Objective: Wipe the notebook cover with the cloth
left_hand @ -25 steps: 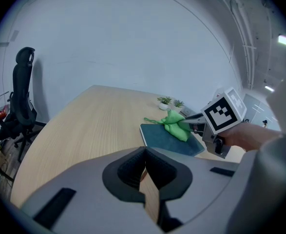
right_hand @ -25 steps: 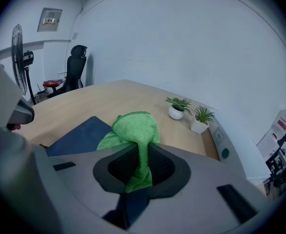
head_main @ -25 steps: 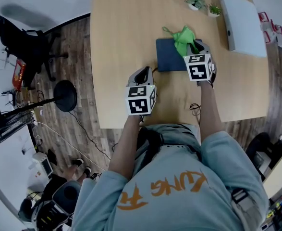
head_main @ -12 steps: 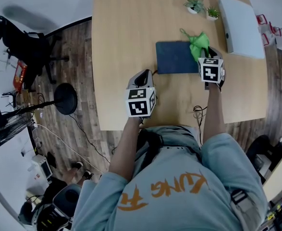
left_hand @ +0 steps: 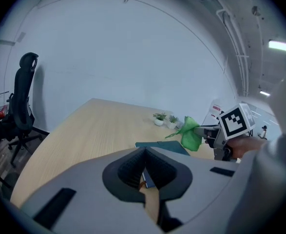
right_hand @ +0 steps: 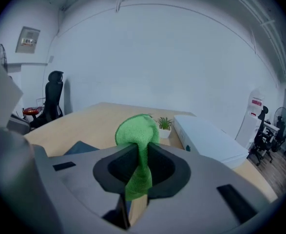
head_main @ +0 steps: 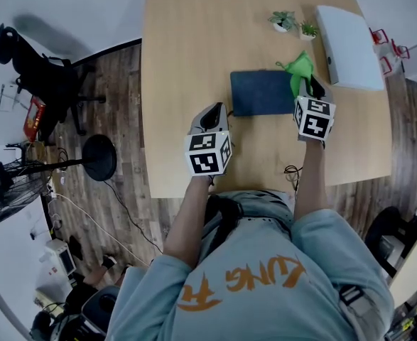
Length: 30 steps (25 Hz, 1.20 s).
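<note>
A dark blue notebook (head_main: 261,92) lies flat on the wooden table (head_main: 194,41). My right gripper (head_main: 309,85) is at the notebook's right edge, shut on a green cloth (head_main: 300,69) that bunches out beyond the jaws. In the right gripper view the cloth (right_hand: 138,133) is pinched between the jaws of my right gripper (right_hand: 137,179), with a corner of the notebook (right_hand: 82,147) low on the left. My left gripper (head_main: 213,114) is shut and holds nothing, just off the notebook's near left corner. The left gripper view shows the notebook (left_hand: 163,147) ahead and the cloth (left_hand: 189,133) at the right.
Two small potted plants (head_main: 283,21) and a long white box (head_main: 347,41) sit at the table's far right. Off the table's left side, an office chair (head_main: 38,69) and a round-based stand (head_main: 98,158) are on the wood floor.
My right gripper has carried the green cloth rightwards, from over the notebook's middle to its right edge. The left gripper has stayed put.
</note>
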### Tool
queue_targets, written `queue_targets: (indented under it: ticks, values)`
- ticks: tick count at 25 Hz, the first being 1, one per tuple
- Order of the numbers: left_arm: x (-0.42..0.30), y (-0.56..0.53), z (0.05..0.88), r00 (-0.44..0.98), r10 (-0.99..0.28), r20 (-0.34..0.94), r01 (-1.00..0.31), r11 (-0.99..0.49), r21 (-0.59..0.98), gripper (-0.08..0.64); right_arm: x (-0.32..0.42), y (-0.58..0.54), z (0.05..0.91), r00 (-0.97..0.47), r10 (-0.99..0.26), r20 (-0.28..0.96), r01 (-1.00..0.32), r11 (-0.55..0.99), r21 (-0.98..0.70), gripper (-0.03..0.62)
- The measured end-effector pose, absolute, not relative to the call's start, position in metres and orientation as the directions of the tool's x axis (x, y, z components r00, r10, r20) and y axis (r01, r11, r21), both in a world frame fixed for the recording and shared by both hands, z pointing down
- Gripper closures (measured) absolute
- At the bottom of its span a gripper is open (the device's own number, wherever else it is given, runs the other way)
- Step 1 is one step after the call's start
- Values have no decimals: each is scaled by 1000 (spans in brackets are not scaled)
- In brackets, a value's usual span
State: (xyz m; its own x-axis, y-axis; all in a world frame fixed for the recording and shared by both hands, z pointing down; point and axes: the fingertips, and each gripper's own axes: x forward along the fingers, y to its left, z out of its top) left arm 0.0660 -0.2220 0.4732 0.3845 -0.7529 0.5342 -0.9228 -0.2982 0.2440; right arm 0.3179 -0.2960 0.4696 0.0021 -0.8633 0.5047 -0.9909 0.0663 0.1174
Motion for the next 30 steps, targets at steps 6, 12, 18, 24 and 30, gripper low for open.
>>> queue_targets:
  ticks: [6,12,18,24,30]
  values:
    - [63,-223,431,401,-807,433,-915,-329,235,540,283,-279,418,-93,-916,389,-990,127,62,544]
    - [50,-221,383,404,-856,324,-911,-345,226,541,249,-259,373,-171,-939,298,-984,181,7,543]
    - [18,-210,337,384,-894,231,-917,-341,205,540,205,-233,323,-242,-950,199,-970,239,-40,545]
    - [-26,-202,284,334,-935,124,-932,-307,194,540,150,-209,273,-320,-941,113,-948,316,-48,545]
    - [-74,-201,239,237,-970,51,-959,-225,171,540,104,-194,230,-370,-928,37,-928,367,-54,546]
